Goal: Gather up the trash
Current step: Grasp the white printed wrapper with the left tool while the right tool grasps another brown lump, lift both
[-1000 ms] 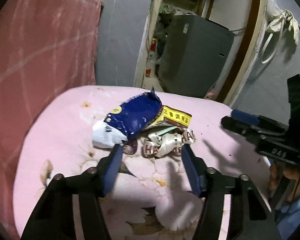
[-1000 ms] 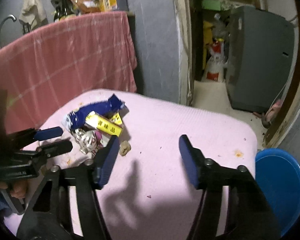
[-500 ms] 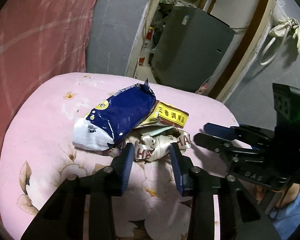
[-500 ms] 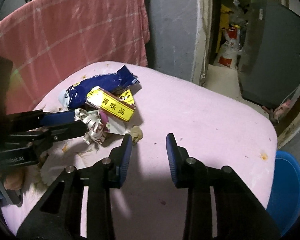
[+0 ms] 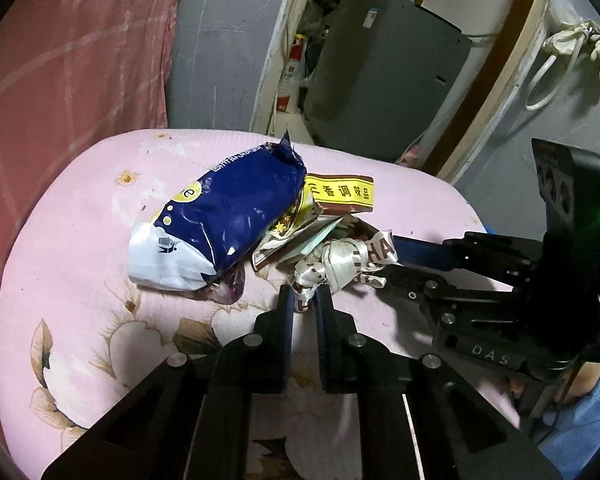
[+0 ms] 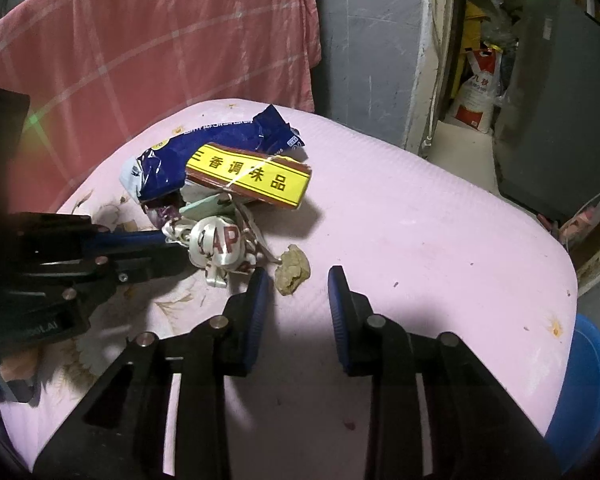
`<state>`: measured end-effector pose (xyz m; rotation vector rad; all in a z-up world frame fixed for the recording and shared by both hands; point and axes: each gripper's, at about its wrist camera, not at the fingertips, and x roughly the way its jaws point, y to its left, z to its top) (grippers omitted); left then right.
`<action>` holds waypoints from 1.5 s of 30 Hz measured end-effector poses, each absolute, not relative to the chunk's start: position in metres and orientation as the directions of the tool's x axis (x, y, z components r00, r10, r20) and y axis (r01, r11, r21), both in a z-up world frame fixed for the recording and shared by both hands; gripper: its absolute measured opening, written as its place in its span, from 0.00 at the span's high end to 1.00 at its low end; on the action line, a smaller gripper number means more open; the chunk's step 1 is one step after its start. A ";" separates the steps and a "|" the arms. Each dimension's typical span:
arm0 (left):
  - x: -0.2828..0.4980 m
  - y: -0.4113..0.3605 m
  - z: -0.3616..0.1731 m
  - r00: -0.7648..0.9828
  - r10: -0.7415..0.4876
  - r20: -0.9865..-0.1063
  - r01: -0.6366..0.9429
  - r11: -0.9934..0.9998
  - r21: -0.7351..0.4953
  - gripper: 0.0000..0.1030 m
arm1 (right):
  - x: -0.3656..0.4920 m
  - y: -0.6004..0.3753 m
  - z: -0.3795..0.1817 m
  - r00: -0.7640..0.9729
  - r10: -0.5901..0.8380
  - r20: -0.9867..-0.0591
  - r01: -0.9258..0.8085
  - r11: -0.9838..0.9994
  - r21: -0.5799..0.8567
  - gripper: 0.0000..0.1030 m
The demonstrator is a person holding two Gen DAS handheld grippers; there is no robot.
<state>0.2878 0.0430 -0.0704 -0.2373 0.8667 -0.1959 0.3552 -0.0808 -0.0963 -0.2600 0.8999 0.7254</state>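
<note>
Navy wrapper [image 5: 236, 216], yellow packet [image 6: 252, 178] (pink floral cloth [image 5: 80, 280]).

wall: grey [image 5: 220, 60] | doorway: cluttered room [image 6: 476, 80] | cloth: red plaid [image 6: 160, 40] | surface: pink [image 6: 420, 220]

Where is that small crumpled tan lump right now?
In the right wrist view, the tan lump lies on the pink cushion, just right of the white ribbon.

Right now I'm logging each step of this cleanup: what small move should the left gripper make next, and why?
Probably a short lift. The left gripper has just been closing and now pinches an end of the crumpled white ribbon, which still lies on the pink cushion against the yellow packet. Raising it slowly should free it without dragging the pile.
</note>
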 end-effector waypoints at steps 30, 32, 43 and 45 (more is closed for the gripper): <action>0.270 -0.003 -0.038 0.753 -0.235 -0.614 0.152 0.971 -0.185 0.98 | 0.318 -0.161 -0.046 0.679 0.529 -0.509 -0.532 0.832 0.156 0.92; 0.270 -0.012 -0.031 0.769 -0.241 -0.592 0.158 0.969 -0.188 0.98 | 0.313 -0.172 -0.040 0.719 0.514 -0.468 -0.506 0.849 0.155 0.93; 0.280 -0.075 0.018 0.863 -0.296 -0.409 0.243 0.954 -0.177 0.98 | 0.287 -0.251 0.002 0.897 0.351 -0.268 -0.330 0.936 0.122 0.92; 0.283 -0.091 0.025 0.865 -0.316 -0.389 0.266 0.947 -0.179 0.98 | 0.285 -0.264 0.008 0.912 0.325 -0.248 -0.302 0.945 0.125 0.92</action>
